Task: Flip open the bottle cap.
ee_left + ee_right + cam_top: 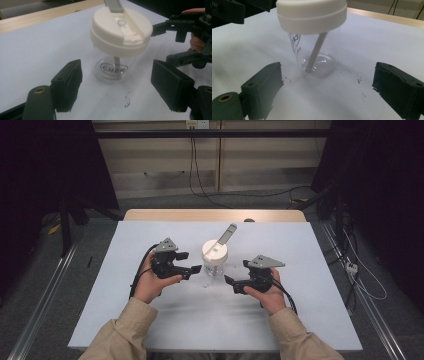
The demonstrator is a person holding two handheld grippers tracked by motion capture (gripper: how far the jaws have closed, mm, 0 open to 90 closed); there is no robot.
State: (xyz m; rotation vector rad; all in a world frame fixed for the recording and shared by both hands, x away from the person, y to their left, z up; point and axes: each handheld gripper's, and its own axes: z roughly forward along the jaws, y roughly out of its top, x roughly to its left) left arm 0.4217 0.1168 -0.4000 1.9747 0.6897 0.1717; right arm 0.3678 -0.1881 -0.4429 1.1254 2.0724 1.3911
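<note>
A pale grey sheet is covering the wooden surface (150, 214), with dark curtains flanking it. The clear cup (113, 67) (lettering reading "CHER") is standing mid-sheet, bare sheet lying all around. The left claw (195, 268) and right claw (228, 281) are hovering open beside it, gripping nothing.

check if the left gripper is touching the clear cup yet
Apart. In the left gripper view, bare table shows between the left gripper and the clear cup.
</note>
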